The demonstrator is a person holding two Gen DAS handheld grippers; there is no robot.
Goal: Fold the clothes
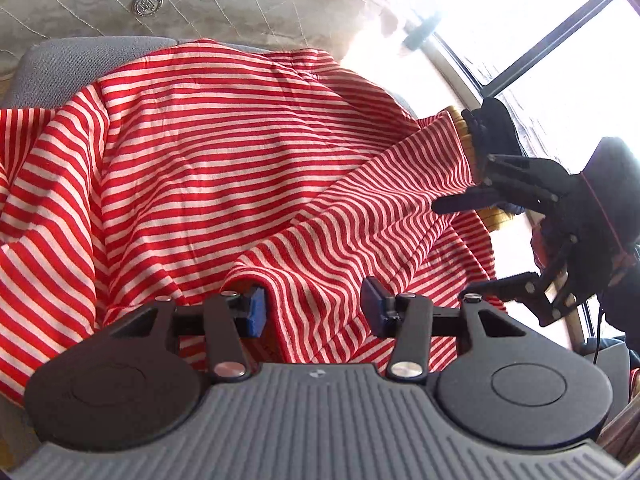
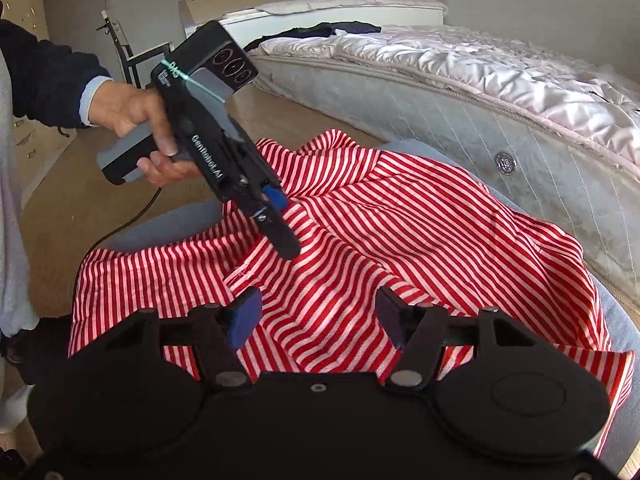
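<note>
The red-and-white striped cotton shirt (image 2: 360,240) lies rumpled on a grey cushioned seat (image 1: 72,64). Both grippers, left gripper (image 1: 312,308) and right gripper (image 2: 316,320), hover jaws spread; a folded edge runs between the left's jaws, nearer.

quilted mattress (image 2: 460,100), grey cushioned seat (image 1: 72,60), bright window (image 1: 540,40), wooden floor (image 2: 72,208)

Both wrist views look down closely, from opposite sides, sharing the striped garment (image 1: 224,152)

The garment (image 1: 224,152) was red with pale pink stripes, the gripper pads (image 1: 256,312) blue on black gripper bodies, the mattress (image 2: 460,120) quilted grey-white, the person's sleeve (image 2: 44,80) dark navy
</note>
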